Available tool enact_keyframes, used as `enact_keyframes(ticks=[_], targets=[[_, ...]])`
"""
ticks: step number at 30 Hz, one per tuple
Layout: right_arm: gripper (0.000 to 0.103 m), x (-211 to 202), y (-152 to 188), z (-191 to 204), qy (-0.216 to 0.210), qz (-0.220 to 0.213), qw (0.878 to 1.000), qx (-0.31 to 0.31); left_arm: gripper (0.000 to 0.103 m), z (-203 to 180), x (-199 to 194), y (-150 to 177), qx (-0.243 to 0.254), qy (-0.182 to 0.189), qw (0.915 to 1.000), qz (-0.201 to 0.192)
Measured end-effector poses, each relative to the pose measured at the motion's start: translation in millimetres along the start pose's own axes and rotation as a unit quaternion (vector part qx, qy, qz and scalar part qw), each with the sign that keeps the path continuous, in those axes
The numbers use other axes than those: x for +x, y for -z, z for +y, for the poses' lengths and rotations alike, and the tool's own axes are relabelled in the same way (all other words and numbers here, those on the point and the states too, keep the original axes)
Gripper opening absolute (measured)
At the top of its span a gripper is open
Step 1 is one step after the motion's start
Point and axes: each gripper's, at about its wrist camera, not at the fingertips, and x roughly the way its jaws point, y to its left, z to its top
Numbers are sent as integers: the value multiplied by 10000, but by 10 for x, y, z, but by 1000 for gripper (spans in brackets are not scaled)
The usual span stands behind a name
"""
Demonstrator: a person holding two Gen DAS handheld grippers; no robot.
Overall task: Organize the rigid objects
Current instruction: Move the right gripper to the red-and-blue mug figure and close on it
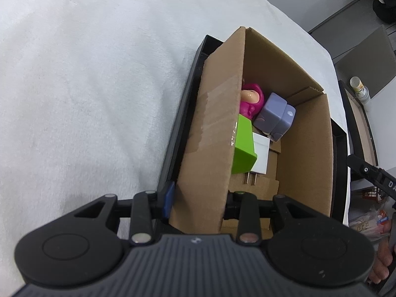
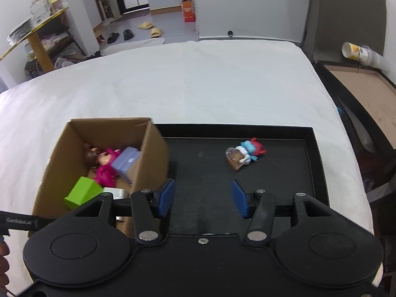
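A cardboard box [image 2: 153, 158] stands at the left end of a black tray [image 2: 311, 163]. It holds a pink figure [image 2: 105, 167], a purple block [image 2: 125, 160], a green block [image 2: 83, 191], a brown figure [image 2: 90, 154] and a white block [image 1: 261, 152]. A small blue, red and brown toy figure [image 2: 243, 153] lies on the tray floor. My right gripper [image 2: 203, 198] is open and empty above the tray, short of the toy. My left gripper [image 1: 198, 200] straddles the box's near wall [image 1: 210, 128], one pad [image 1: 169, 199] outside it, the other finger inside; I cannot tell whether it grips.
The tray rests on a white fleece-covered surface [image 2: 185, 86]. A wooden side table [image 2: 358, 86] with a plastic bottle [image 2: 358, 52] stands to the right. Shelves, slippers and an orange carton are on the floor beyond the far edge.
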Motion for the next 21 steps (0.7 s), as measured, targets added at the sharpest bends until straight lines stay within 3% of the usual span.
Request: enact_keyframes(ticks=[11, 21], targets=[[50, 400, -46, -312, 148, 67, 9994, 308, 34, -9, 33, -57, -31, -35, 9999, 145], [40, 744, -133, -435, 203, -91, 9985, 505, 33, -53, 88, -68, 54, -111, 9998, 180]])
